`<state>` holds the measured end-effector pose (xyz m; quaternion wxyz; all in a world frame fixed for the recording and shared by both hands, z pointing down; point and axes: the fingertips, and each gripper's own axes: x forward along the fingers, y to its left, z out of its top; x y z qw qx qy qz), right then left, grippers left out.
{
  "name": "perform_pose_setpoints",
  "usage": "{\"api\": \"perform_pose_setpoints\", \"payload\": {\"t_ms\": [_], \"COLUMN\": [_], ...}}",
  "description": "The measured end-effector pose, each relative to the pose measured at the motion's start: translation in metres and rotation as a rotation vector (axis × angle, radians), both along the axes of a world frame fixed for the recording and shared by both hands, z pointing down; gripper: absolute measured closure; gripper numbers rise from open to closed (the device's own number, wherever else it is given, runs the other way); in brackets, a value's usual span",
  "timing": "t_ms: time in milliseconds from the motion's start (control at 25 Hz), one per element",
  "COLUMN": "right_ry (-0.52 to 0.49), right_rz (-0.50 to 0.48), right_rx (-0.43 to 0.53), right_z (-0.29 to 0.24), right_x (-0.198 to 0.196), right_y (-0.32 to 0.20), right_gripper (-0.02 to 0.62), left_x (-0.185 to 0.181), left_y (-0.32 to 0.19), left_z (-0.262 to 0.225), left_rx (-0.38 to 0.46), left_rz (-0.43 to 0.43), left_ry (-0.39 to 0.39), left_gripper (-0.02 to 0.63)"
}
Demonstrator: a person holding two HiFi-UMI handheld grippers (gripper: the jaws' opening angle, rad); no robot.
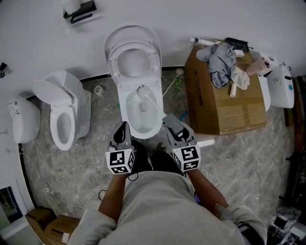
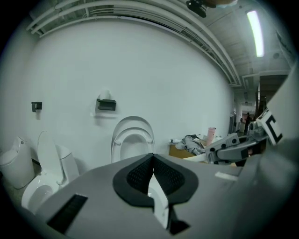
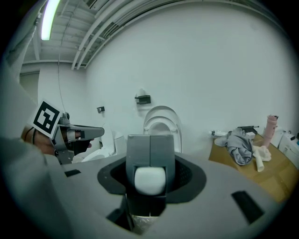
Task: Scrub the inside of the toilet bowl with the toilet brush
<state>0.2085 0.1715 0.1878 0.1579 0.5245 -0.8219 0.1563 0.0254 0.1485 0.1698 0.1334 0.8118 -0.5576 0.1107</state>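
A white toilet stands in front of me with seat and lid raised against the wall. The toilet brush has its bristle head at the back of the bowl, and its thin white handle slants down to the right. My right gripper is shut on that handle; in the right gripper view the rounded white handle end sits between the shut jaws of the right gripper. My left gripper hovers at the bowl's front left edge, shut and holding nothing, as the left gripper also shows in its own view.
A second toilet stands to the left beside a white unit. To the right a cardboard box carries crumpled cloths, with white appliances beyond. A paper holder hangs on the wall. The floor is grey marbled tile.
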Motion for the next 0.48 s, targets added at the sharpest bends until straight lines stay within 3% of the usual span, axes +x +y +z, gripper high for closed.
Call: {"api": "perform_pose_setpoints", "payload": {"t_ms": [480], "right_ry": [-0.002], "right_rz": [-0.004], "right_rx": [0.042], "right_z": [-0.019], "right_x": [0.005], "right_y": [-0.008], "right_gripper": [0.428], "left_x": [0.01], "left_y": [-0.008], "left_z": [-0.019], "left_rx": [0.034], "left_rz": [0.007], "left_ry": [0.006], "left_gripper": [0.597]}}
